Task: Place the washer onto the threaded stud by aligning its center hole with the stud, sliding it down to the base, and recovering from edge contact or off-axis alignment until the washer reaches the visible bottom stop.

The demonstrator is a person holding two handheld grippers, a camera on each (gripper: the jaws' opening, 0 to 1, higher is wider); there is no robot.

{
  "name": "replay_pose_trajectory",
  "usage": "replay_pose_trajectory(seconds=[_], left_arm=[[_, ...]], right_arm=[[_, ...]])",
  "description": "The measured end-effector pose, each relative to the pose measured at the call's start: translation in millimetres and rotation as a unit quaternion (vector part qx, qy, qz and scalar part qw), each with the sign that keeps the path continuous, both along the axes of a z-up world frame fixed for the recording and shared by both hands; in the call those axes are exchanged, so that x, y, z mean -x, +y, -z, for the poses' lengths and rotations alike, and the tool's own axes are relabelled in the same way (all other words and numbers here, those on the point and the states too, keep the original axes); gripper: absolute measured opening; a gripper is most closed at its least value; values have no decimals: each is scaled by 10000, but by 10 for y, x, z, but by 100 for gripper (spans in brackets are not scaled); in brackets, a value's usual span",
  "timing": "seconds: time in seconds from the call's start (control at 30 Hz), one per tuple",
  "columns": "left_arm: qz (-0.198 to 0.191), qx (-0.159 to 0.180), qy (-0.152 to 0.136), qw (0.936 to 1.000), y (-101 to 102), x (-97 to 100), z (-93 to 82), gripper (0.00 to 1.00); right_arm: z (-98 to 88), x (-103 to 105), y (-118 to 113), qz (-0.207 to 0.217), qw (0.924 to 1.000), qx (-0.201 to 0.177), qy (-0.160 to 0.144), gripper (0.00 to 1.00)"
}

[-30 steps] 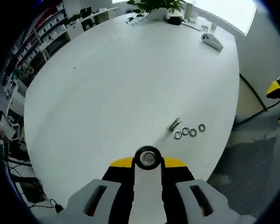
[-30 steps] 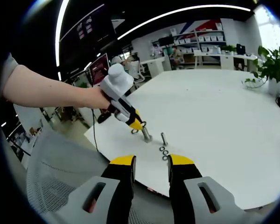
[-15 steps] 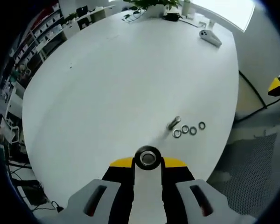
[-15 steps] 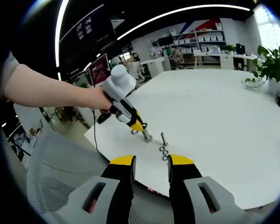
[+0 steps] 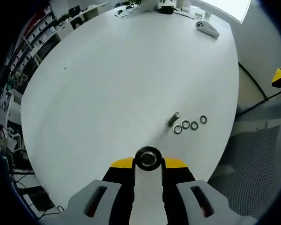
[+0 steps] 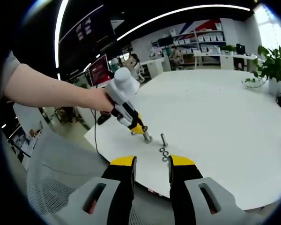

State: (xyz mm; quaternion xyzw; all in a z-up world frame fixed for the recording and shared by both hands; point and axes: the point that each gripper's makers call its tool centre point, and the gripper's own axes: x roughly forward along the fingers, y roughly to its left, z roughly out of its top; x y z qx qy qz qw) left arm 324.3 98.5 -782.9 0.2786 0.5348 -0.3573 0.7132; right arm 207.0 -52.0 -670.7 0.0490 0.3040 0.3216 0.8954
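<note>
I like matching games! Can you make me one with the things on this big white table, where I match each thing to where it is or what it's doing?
Things:
1. metal stud
2. washers
3. potted plant
4. right gripper

Places or states:
A. lying in a row on the white table
B. far side of the table, green leaves
C. held between the left gripper's jaws
D. open, holding nothing

Pairs: 1-C, 2-A, 3-B, 4-D
</note>
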Motion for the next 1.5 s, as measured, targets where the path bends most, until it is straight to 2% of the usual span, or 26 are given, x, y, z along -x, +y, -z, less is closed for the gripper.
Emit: replay_pose_trajectory(seconds=[0.73,1.13,1.27,1.5], left_arm=[[127,-284,239,9992,-8,11,441,19],[75,-319,306,9990,40,6,441,19],[157,-288,165,9993,25,-9,443,20],[-15,-131,94,9999,43,-6,426,22]], right_arm=[[21,8,-2,-13,10000,72,27,30],[28,5,-3,-7,10000,64,47,30],[26,6,-4,-6,10000,66,50,30],[32,-1,-13,13,10000,85,44,30]])
